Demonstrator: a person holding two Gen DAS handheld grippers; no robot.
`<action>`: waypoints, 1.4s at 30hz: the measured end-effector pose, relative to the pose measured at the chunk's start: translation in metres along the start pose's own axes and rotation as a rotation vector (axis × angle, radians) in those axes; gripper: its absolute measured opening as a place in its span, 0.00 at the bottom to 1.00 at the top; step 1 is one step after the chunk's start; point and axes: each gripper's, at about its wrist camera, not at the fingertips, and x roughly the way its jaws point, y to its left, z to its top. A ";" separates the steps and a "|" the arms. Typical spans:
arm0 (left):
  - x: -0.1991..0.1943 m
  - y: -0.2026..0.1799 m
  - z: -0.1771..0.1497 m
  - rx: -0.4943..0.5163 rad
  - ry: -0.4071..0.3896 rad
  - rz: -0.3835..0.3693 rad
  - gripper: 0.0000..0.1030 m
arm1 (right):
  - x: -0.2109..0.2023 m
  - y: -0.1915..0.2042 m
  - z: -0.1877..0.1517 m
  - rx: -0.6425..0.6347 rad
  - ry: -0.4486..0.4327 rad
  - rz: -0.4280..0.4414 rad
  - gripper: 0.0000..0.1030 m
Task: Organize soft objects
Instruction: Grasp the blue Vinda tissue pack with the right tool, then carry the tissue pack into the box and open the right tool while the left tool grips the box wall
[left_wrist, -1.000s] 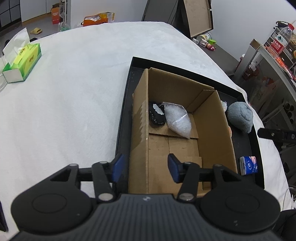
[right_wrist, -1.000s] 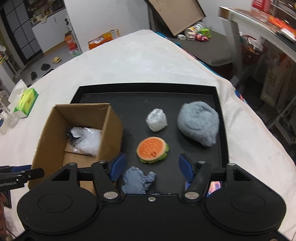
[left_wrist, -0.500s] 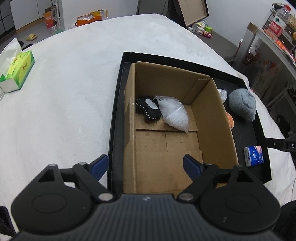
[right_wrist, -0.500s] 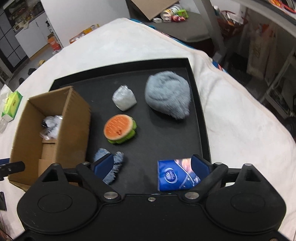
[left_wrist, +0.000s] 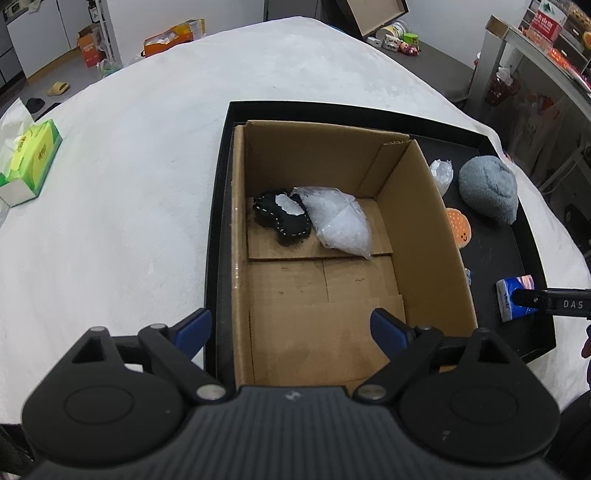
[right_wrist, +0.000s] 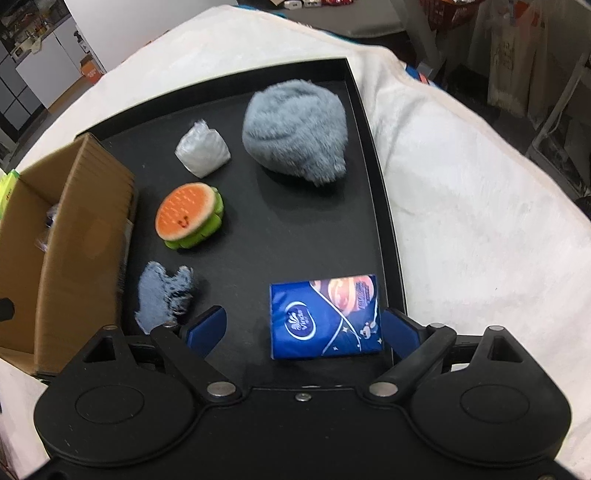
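A cardboard box (left_wrist: 424, 236) stands on the left of a black tray (right_wrist: 373, 155). Inside lie a black stitched soft piece (left_wrist: 282, 218) and a clear plastic bag (left_wrist: 340, 221). My left gripper (left_wrist: 291, 326) is open and empty above the box's near end. On the tray lie a blue tissue pack (right_wrist: 325, 317), a grey fluffy ball (right_wrist: 295, 133), an orange-and-green plush burger (right_wrist: 188, 216), a small clear bag (right_wrist: 201, 149) and a blue-grey fabric scrap (right_wrist: 162, 291). My right gripper (right_wrist: 303, 326) is open, its fingers on either side of the tissue pack's near end.
The tray lies on a white fluffy cover (left_wrist: 129, 177). A green tissue box (left_wrist: 29, 162) stands at its far left. Shelves and clutter (left_wrist: 546, 48) lie beyond the right side.
Both grippers opened wider. The right gripper moved right and down from the burger and scrap to the tissue pack. The left gripper drew back slightly over the box.
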 end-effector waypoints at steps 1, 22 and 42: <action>0.001 -0.001 0.001 0.005 0.002 0.004 0.90 | 0.003 -0.002 -0.001 0.000 0.005 -0.002 0.88; 0.012 -0.017 0.008 0.043 0.028 0.031 0.90 | 0.027 -0.015 -0.006 -0.014 0.057 -0.011 0.68; -0.004 0.007 -0.001 -0.029 -0.031 -0.015 0.90 | -0.019 0.017 0.018 -0.067 -0.024 0.024 0.68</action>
